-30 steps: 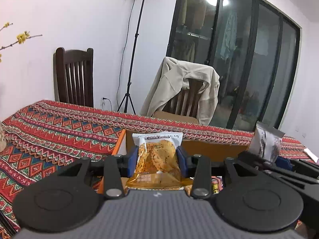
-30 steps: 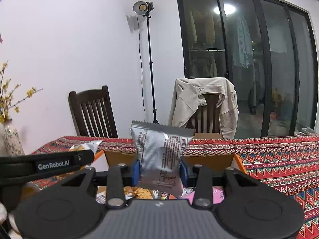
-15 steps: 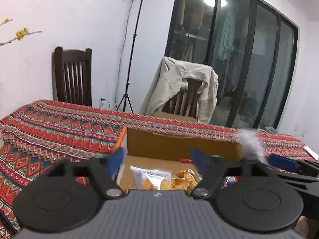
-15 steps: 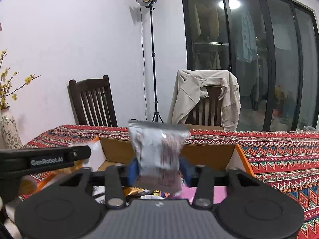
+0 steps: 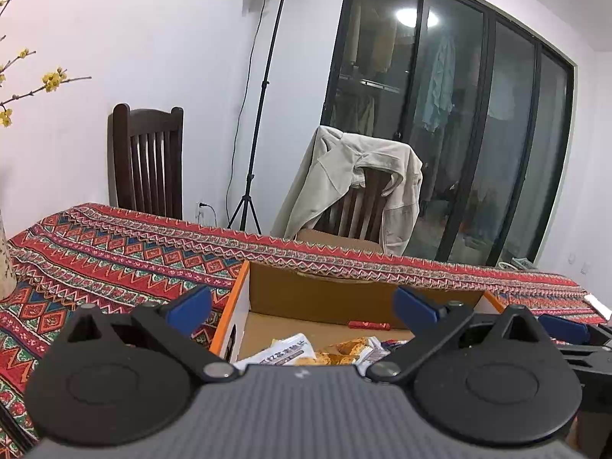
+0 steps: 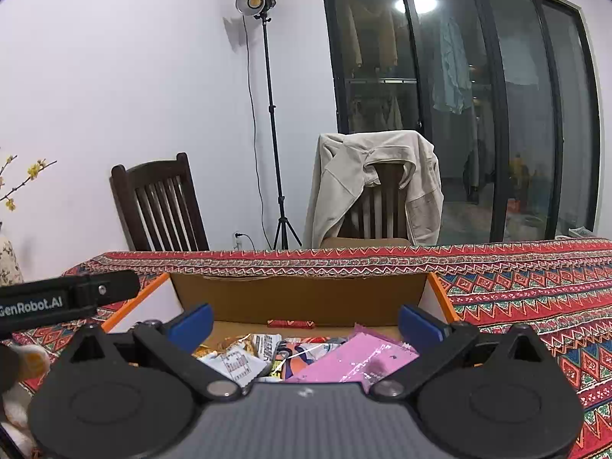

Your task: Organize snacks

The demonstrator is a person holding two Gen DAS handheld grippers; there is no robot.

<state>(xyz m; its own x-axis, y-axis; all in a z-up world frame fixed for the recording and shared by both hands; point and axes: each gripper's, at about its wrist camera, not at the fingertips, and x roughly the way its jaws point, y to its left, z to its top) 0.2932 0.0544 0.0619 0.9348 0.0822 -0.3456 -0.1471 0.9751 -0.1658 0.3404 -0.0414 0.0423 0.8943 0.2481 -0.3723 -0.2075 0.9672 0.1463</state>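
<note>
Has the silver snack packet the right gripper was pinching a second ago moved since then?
Yes. The right gripper has just been opening and nothing is between its fingers; the silver snack packet has dropped below the cardboard box rim, among the other snacks.

left tool [image 5: 302, 304] jaws just opened wide, empty; right tool [image 6: 306, 319] likewise

Table [image 5: 114, 252] draped in a red patterned cloth with zigzag and diamond bands. Directly on it, toward the near middle, an open cardboard box [image 6: 298, 298] with orange-edged flaps. At the far left edge, part of a pale flowered vase [image 6: 9, 264].
</note>
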